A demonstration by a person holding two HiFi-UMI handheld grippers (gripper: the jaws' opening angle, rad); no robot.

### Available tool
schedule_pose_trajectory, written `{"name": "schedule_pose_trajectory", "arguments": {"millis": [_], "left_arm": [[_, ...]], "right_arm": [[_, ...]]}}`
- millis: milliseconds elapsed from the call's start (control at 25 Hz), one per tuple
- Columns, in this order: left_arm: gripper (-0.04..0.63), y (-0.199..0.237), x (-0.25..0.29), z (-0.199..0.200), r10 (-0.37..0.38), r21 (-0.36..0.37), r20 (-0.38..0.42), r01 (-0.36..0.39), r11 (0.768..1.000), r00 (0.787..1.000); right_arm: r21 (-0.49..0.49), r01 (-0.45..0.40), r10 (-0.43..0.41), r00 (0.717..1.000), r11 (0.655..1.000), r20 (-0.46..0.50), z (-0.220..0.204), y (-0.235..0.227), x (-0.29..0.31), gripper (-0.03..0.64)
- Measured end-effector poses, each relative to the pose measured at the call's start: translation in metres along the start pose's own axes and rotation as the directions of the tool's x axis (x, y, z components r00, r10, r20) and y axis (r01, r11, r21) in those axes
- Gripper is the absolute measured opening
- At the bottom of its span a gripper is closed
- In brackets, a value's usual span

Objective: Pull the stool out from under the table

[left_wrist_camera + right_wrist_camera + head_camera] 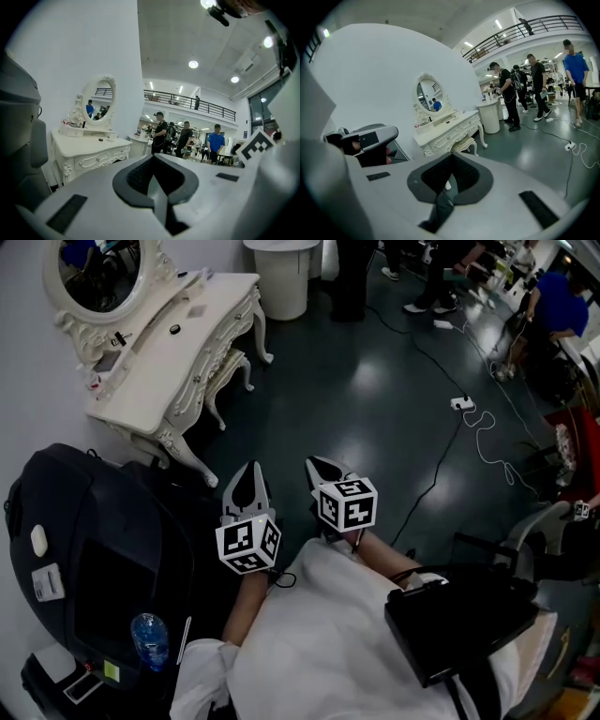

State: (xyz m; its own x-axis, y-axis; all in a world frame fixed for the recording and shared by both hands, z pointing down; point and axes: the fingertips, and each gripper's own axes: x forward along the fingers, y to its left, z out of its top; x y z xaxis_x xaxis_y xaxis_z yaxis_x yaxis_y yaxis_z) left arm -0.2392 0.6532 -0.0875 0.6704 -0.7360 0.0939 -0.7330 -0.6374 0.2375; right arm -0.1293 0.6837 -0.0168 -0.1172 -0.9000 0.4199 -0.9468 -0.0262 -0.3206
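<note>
Head view: L gripper [249,476], R gripper [320,469] closed; stool [229,367] under table [180,354].

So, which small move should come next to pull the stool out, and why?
Probably step toward the white carved dressing table: the cream carved stool sits tucked under it, well ahead of the shut, empty left gripper and right gripper.

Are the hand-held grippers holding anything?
Nothing. The left hand-held gripper and right hand-held gripper are both shut and empty; the stool sits untouched under the table.
</note>
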Motion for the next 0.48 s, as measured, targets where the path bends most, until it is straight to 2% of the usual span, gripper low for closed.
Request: {"name": "schedule_pose_trajectory", "arguments": {"millis": [480], "left_arm": [[0.009, 0.008, 0.095, 0.004, 0.091, -0.018, -0.01, -0.091, 0.996, 0.996]], "right_arm": [[-0.01, -0.043, 0.042, 0.998, 0.999, -0.054, 0.051, -0.068, 0.062, -0.002]]}}
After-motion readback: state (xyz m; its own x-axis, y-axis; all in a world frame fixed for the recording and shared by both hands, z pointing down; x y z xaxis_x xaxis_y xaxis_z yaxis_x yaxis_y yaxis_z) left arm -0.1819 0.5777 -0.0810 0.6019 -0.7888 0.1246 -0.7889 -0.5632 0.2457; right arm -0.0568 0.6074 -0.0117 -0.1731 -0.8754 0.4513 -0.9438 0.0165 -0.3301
